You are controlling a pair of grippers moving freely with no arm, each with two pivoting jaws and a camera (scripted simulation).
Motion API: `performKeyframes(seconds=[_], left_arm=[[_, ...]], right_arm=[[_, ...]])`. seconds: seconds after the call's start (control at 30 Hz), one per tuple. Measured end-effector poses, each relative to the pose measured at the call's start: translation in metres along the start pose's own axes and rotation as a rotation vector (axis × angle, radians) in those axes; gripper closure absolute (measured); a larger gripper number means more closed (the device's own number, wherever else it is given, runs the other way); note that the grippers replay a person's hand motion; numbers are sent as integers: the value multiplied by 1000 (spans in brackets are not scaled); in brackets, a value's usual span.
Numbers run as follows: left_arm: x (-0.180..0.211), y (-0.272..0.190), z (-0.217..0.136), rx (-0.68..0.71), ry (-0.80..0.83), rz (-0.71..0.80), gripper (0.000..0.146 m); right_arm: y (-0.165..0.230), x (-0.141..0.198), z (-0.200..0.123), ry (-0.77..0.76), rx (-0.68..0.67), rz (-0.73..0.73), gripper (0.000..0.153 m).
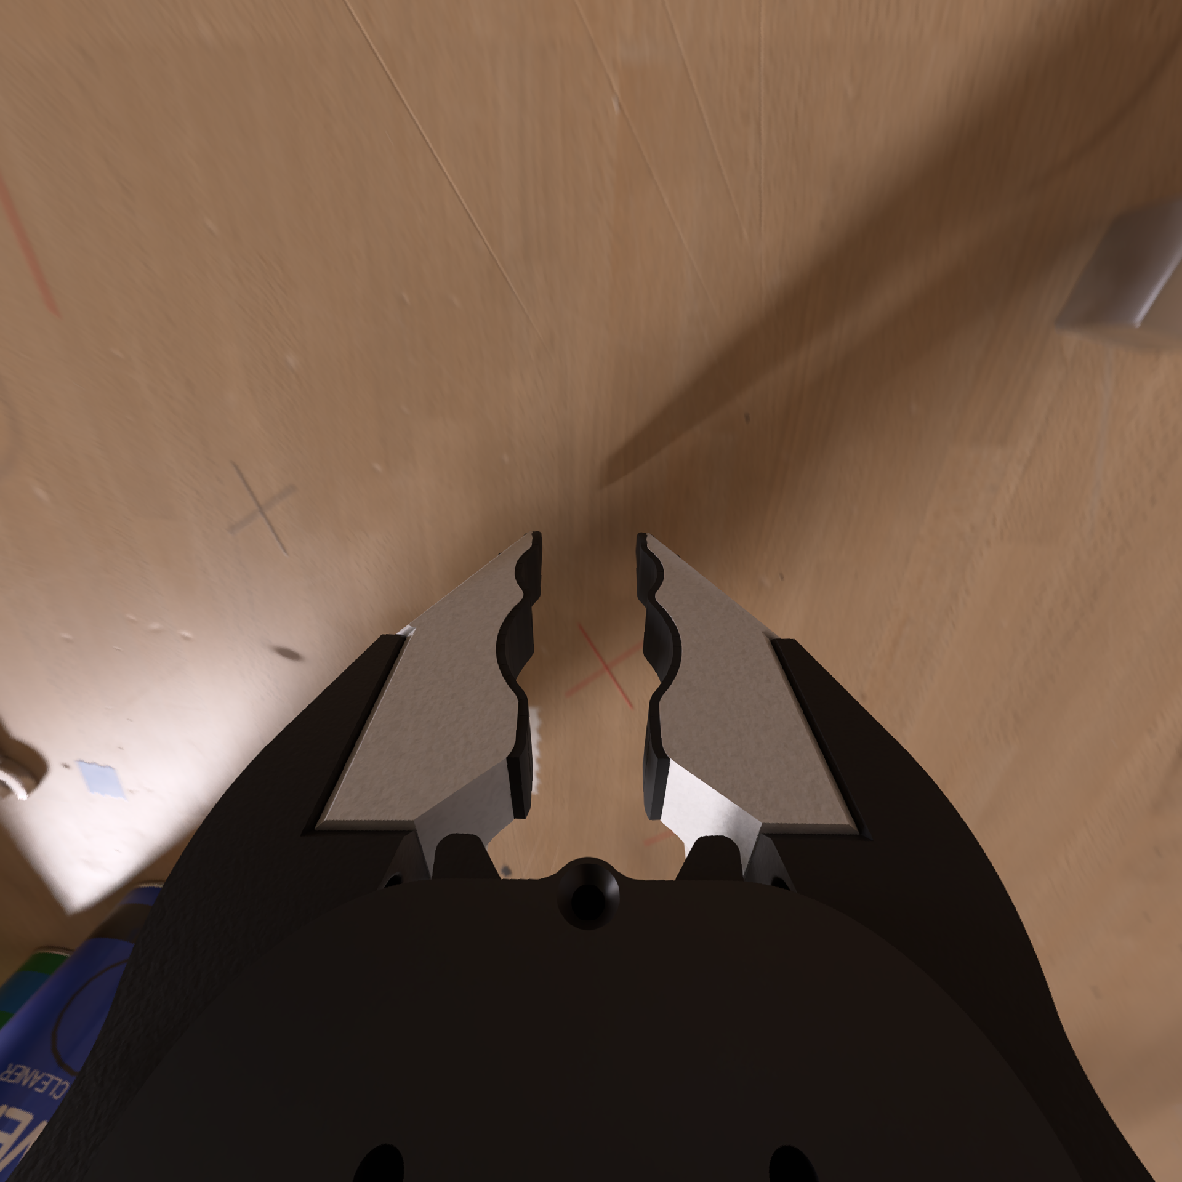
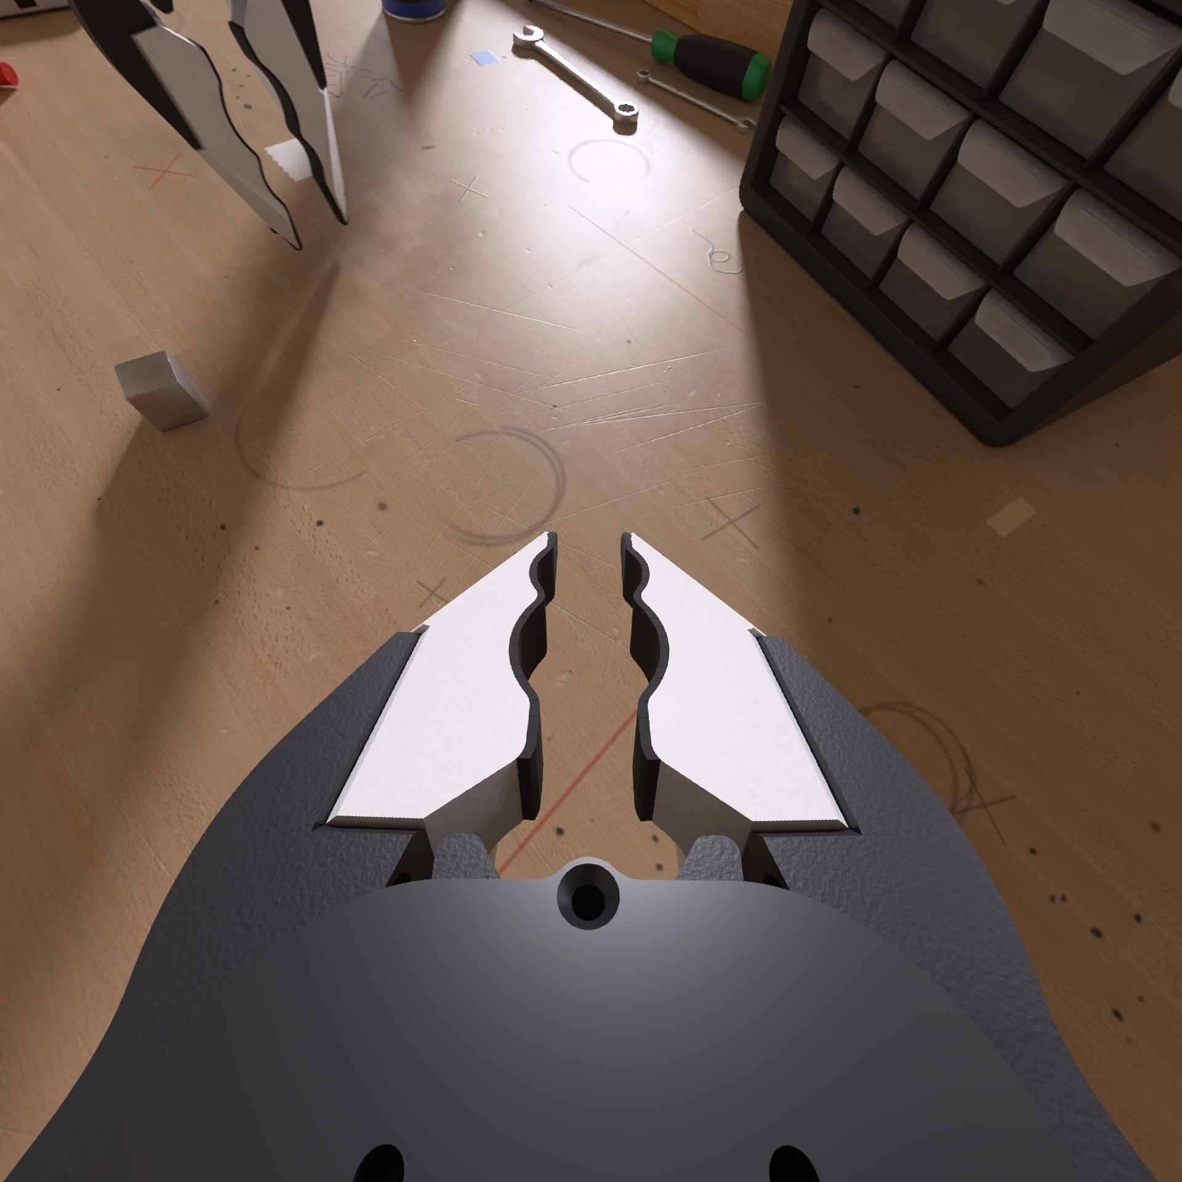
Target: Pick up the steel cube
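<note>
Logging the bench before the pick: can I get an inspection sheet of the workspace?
Surface: scratched wooden bench with pencil and red marks.
Job's things: small steel cube resting on the bench, untouched.
Clutter: silver spanner, green-and-black screwdriver, blue can, bits of tape.
Grippers: left gripper open, empty, above the bench; right gripper open, empty.
Cables: nothing seen.
Surroundings: black drawer cabinet at right.
</note>
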State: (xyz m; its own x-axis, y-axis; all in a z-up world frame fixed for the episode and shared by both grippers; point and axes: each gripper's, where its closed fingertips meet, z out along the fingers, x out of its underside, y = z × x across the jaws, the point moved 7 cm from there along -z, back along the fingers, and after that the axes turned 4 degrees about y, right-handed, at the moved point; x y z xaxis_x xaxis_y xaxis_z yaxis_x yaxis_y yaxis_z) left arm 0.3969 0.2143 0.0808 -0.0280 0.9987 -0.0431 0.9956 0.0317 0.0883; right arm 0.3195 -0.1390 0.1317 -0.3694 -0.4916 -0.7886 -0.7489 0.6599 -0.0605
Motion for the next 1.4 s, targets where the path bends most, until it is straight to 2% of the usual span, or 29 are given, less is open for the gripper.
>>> performKeyframes(seconds=[0.07, 0.13, 0.2, 0.3, 0.4, 0.53, 0.73, 0.87, 0.97, 1.1, 1.27, 1.4], left_arm=[[-10, 1, -1, -60, -55, -7, 114], [-18, 1, -8, -109, -104, -33, 103], [-27, -7, -20, -99, -175, -47, 93], [-47, -34, -32, -20, -287, -11, 92], [-73, -69, -30, 29, -361, 54, 94], [-96, -97, -16, 27, -324, 135, 98], [-68, -107, -18, 170, -148, 175, 94], [-55, -119, -9, 187, -102, 212, 93], [-54, -122, -6, 162, -118, 209, 97], [-55, -122, -5, 103, -143, 195, 118], [-55, -125, -5, 52, -215, 165, 119], [-56, -125, -5, -43, -245, 158, 119]], right_arm=[[2, -1, 0, -2, -2, -6, 133], [5, -2, 0, -8, -10, -19, 133], [9, -3, 1, -12, -26, -37, 132], [13, -3, 3, -2, -29, -64, 132], [14, -2, 5, 15, -23, -79, 132], [14, -1, 5, 20, -16, -90, 132], [15, 0, 4, 18, -21, -95, 133], [18, 0, 6, 28, -30, -116, 133], [19, 0, 7, 36, -25, -129, 133], [19, -1, 5, 24, -21, -128, 134], [19, -2, 3, 14, -22, -126, 134], [21, -2, 4, 16, -35, -130, 134]])
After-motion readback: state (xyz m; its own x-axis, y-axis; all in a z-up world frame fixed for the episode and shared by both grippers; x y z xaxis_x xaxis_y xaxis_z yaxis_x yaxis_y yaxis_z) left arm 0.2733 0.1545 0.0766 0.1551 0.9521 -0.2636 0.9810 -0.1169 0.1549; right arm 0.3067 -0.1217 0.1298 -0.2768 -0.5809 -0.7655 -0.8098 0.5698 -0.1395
